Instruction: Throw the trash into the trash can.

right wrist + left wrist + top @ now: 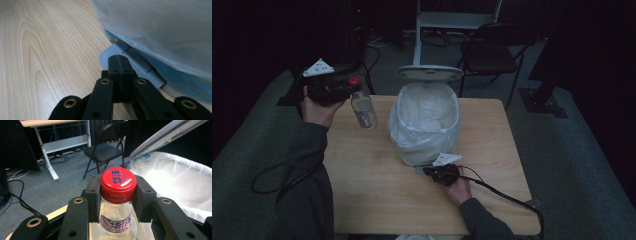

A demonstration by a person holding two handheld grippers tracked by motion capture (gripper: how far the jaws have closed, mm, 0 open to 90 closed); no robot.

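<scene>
The left gripper clamps a clear, red-capped glass bottle beside the white-lined pedal bin; the right gripper, jaws closed empty, presses its grey pedal on the wooden tabletop.

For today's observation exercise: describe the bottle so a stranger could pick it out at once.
Start at the wooden table and its white-lined pedal bin. Left of the bin, the left tongs grip a bottle by its neck. It is clear, with a red cap bearing blue characters.

One bottle, one lined bin, one table — two hand-held grippers.
</scene>
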